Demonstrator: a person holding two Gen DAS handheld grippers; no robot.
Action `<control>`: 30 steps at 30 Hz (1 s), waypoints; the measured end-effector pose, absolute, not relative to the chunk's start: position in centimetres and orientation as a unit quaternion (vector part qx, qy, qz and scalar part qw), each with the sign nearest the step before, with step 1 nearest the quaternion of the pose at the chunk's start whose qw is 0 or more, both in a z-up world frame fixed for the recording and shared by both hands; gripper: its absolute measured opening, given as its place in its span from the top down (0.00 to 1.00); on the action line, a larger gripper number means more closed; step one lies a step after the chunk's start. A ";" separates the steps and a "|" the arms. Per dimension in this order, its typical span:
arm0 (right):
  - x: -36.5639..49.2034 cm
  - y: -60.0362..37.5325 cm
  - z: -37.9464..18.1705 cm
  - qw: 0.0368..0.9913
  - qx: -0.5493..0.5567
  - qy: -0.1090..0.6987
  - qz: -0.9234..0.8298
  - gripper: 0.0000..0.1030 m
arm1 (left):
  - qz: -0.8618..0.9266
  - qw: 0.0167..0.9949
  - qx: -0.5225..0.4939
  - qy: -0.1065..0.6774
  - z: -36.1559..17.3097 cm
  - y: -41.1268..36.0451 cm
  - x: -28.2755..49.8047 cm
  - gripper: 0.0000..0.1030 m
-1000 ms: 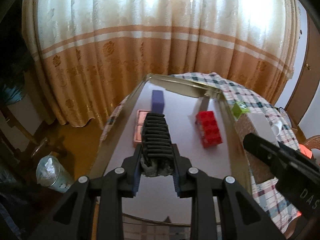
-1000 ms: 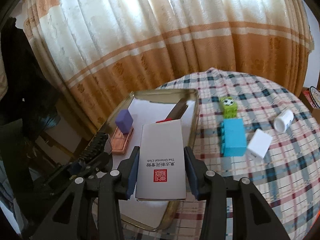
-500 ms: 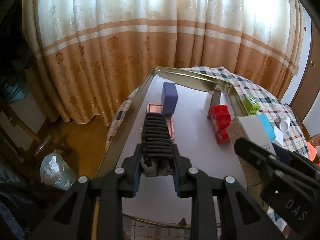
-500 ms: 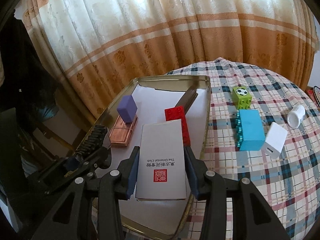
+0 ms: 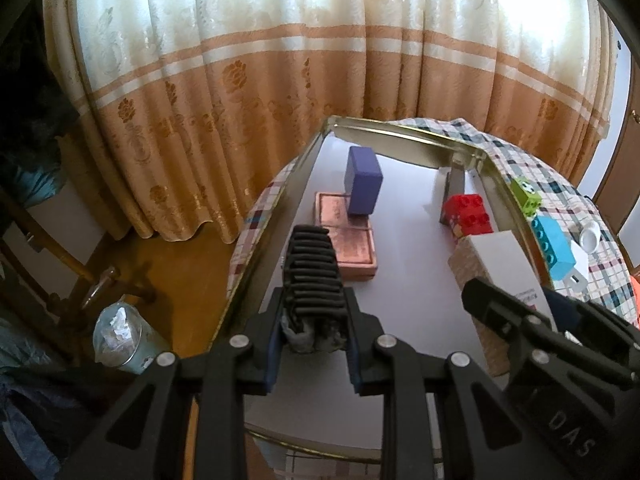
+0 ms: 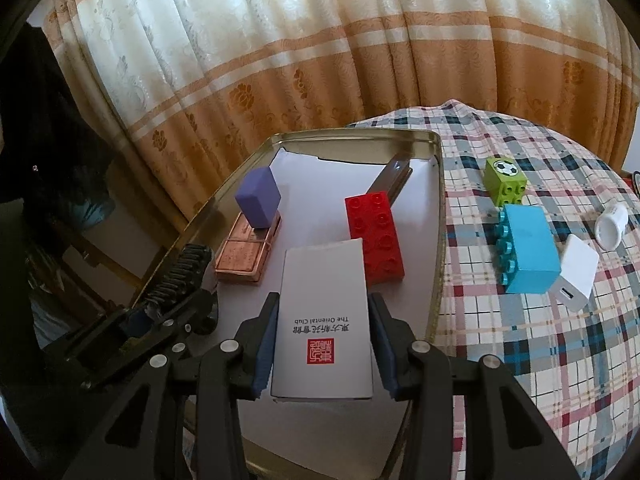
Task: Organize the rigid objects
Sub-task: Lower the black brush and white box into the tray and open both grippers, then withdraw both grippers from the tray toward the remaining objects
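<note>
Tray (image 6: 438,216) holds purple block (image 6: 258,199), copper case (image 6: 244,249), red brick (image 6: 374,236) — left gripper (image 5: 312,350) clamps black ribbed piece (image 5: 313,276), right gripper (image 6: 322,342) clamps white box (image 6: 324,320) over its near end — green cube (image 6: 505,180), blue brick (image 6: 528,249), white adapter (image 6: 576,272), white cup (image 6: 612,226) remain right on the cloth.

You can read "The Oriental Club" on the white box (image 6: 323,320), printed upside down beside a line of Chinese characters and a red square seal. On the right gripper (image 5: 516,320), seen from the left camera, the letters "DAS" show.
</note>
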State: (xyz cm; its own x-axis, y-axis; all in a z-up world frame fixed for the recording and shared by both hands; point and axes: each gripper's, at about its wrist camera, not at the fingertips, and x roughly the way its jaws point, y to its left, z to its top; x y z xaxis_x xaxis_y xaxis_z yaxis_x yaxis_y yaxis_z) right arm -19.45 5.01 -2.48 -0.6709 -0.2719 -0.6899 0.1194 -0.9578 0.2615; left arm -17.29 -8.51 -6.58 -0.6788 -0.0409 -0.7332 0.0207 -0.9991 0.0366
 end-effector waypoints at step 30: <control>-16.3 13.3 -1.0 0.052 0.273 -0.125 -0.952 0.17 | -0.937 0.038 0.348 -0.017 -4.1 -5.4 -16.0 0.04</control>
